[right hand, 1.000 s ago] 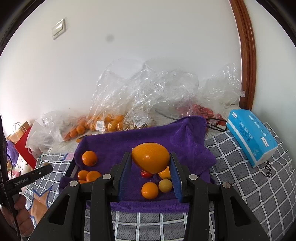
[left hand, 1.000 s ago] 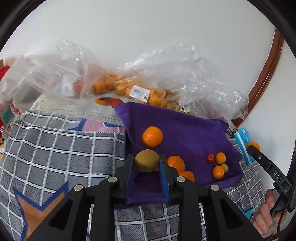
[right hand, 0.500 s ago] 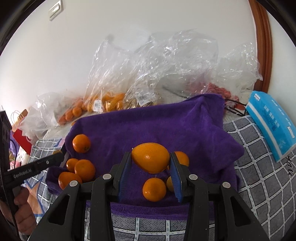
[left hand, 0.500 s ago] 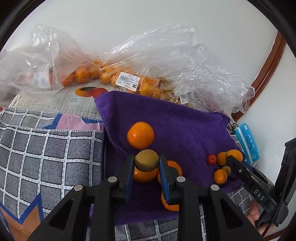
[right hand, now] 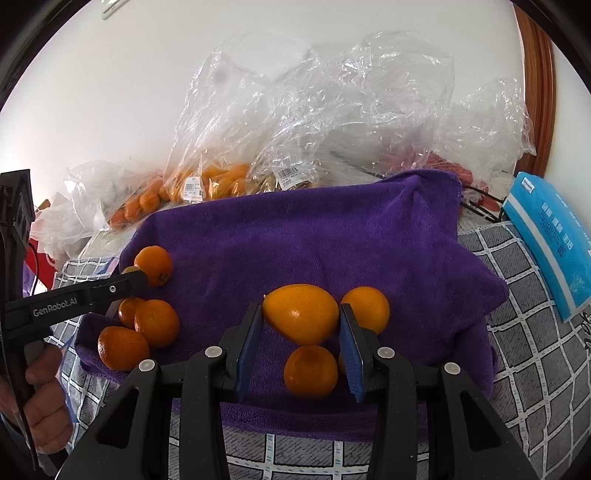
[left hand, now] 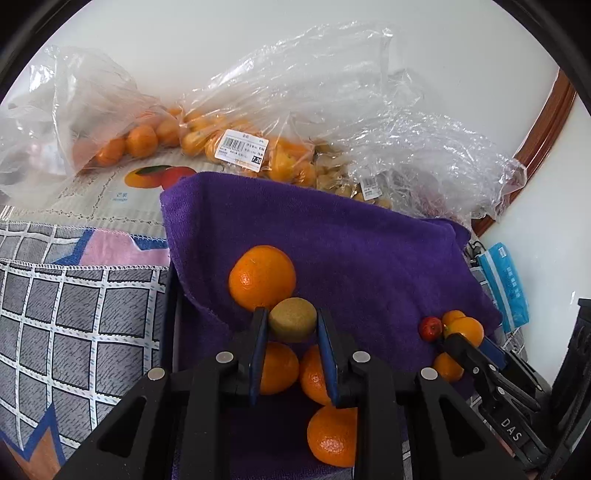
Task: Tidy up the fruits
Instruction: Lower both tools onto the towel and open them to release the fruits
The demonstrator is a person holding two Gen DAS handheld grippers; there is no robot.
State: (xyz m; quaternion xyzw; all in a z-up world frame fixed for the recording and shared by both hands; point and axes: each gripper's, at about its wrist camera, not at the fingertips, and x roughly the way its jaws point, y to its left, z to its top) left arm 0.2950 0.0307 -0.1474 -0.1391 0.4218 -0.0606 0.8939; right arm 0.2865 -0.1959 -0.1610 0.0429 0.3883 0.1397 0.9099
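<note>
Purple towel [right hand: 314, 240] serves as the sorting ground; both claws arrive loaded.
Left gripper [left hand: 291, 328] is clamped on a kiwi [left hand: 292, 319] above the oranges [left hand: 275, 367]; right gripper [right hand: 301, 325] pinches a yellow-orange fruit [right hand: 301, 313] over its smaller group. Placement step in hand. Next: lower each, then release, judged.

We see a plain white wall [right hand: 110, 92] filling the background, evenly lit by soft daylight. A curved reddish-brown wooden frame [right hand: 535, 92] runs up its right side. A white switch plate [right hand: 110, 6] sits high on the wall. Below, a grey checked fabric cover with white lines [left hand: 74, 314] spreads over the surface.
</note>
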